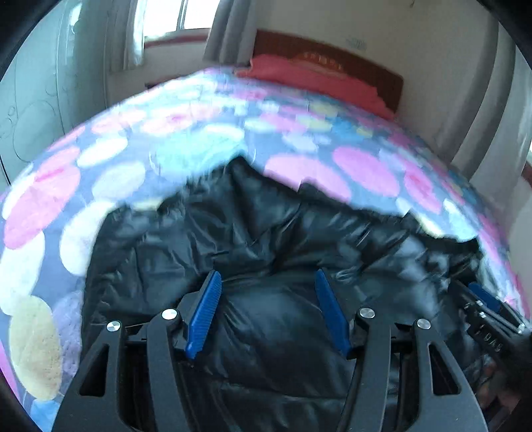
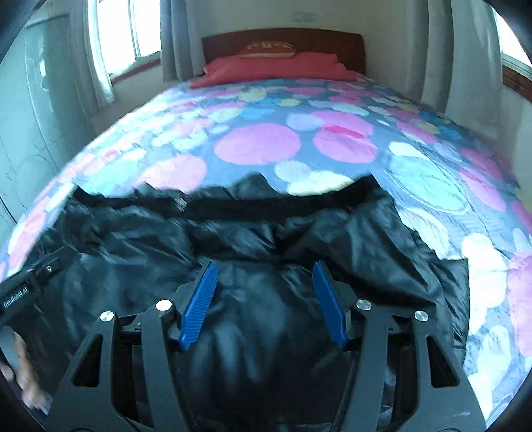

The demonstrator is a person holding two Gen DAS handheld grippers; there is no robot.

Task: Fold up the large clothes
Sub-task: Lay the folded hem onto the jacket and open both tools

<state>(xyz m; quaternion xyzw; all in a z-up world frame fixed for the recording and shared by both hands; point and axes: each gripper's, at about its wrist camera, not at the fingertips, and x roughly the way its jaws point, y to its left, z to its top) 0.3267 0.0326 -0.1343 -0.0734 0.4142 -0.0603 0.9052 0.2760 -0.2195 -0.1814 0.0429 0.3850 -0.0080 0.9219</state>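
On the far left of the room stands a pale wardrobe [image 2: 30, 126] with faint circle patterns on its doors. Next to it a window [image 2: 133, 30] lets in bright light, with a white curtain [image 2: 96, 66] and a grey curtain [image 2: 173, 36] at its sides.

The bed [image 2: 259, 143] fills the middle of both views, covered by a spread of pink, white, blue and yellow circles on a grey-blue ground. At its far end lie a red pillow [image 2: 276, 68] and a dark wooden headboard [image 2: 282, 40].

The jacket [image 2: 133, 239], black, shiny and puffy, lies spread on the near part of the bed, wrinkled, with a dark band along its far edge. It reaches from the bed's left side nearly to its right side.

In the left wrist view the left gripper [image 1: 267, 309] hangs over the jacket [image 1: 266, 232] with its blue pads well apart. Jacket cloth shows in the gap, but the pads do not press on it. At the right edge of this view the right gripper [image 1: 488, 305] shows only in part, blurred, low over the jacket's right side.

In the right wrist view the left gripper [image 2: 26, 285] shows at the left edge as a black body with white lettering, and a hand [image 2: 23, 378] holds it from below. The right gripper [image 2: 262, 302] points down at the middle of the jacket, its blue pads also spread wide. A bulge of black cloth rises between them, yet neither pad clamps it.

To the right of the bed a pale curtain [image 2: 439, 50] hangs beside a second window [image 2: 513, 43].
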